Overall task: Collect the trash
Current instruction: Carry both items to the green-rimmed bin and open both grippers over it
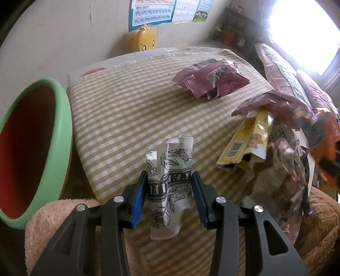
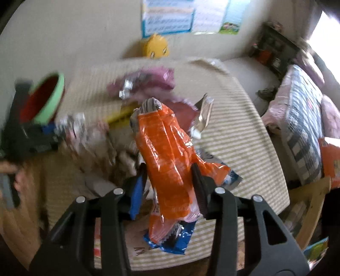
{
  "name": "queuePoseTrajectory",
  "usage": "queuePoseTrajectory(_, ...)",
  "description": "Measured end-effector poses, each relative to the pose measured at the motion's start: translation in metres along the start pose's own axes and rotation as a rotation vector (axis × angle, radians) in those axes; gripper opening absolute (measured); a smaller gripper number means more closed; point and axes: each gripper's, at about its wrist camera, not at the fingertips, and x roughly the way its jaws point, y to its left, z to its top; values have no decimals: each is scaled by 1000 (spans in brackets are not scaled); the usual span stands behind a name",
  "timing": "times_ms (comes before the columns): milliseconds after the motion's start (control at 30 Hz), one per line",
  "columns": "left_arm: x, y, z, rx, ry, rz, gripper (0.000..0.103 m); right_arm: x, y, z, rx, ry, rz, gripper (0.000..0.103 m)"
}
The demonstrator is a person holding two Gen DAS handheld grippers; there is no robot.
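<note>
My left gripper (image 1: 169, 180) is shut on a crumpled white paper wrapper with black floral print (image 1: 170, 169), held over the checked tablecloth (image 1: 127, 110). My right gripper (image 2: 169, 180) is shut on an orange foil snack wrapper (image 2: 167, 152) and holds it above the table. A purple wrapper (image 1: 210, 80) lies at the far side of the table. A yellow torn box (image 1: 244, 146) and another purple wrapper (image 1: 269, 106) lie at the right, by a clear bag of trash (image 1: 280, 180). The green-rimmed red bin (image 1: 34, 148) stands at the left; it also shows in the blurred right wrist view (image 2: 46, 99).
A yellow duck-shaped object (image 1: 144, 40) stands by the wall behind the table. Posters (image 1: 153, 10) hang above it. Tan fluffy fabric (image 1: 55, 218) covers the near edge. A bed with patterned bedding (image 2: 301, 127) is at the right. A blue wrapper (image 2: 170, 240) lies under the orange one.
</note>
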Motion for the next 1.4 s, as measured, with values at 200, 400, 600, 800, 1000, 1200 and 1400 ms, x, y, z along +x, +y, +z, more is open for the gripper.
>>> queuePoseTrajectory(200,-18,-6,-1,21,-72,6,39,-38,-21,3,266,-123,102,41)
queuePoseTrajectory(400,-78,9,5,-11,-221,-22,39,-58,6,20,269,-176,145,41)
queuePoseTrajectory(600,-126,58,17,-73,-345,57,39,-49,76,54,174,-168,256,40)
queuePoseTrajectory(800,-139,117,14,-147,-384,174,39,-20,157,78,74,-116,362,40)
queuePoseTrajectory(1000,-128,181,1,-259,-326,262,39,24,225,91,12,-17,445,40)
queuePoseTrajectory(1200,-120,205,0,-287,-290,258,40,57,272,108,-33,42,465,41)
queuePoseTrajectory(1400,-113,216,-3,-350,-288,255,66,61,294,121,-66,15,456,66)
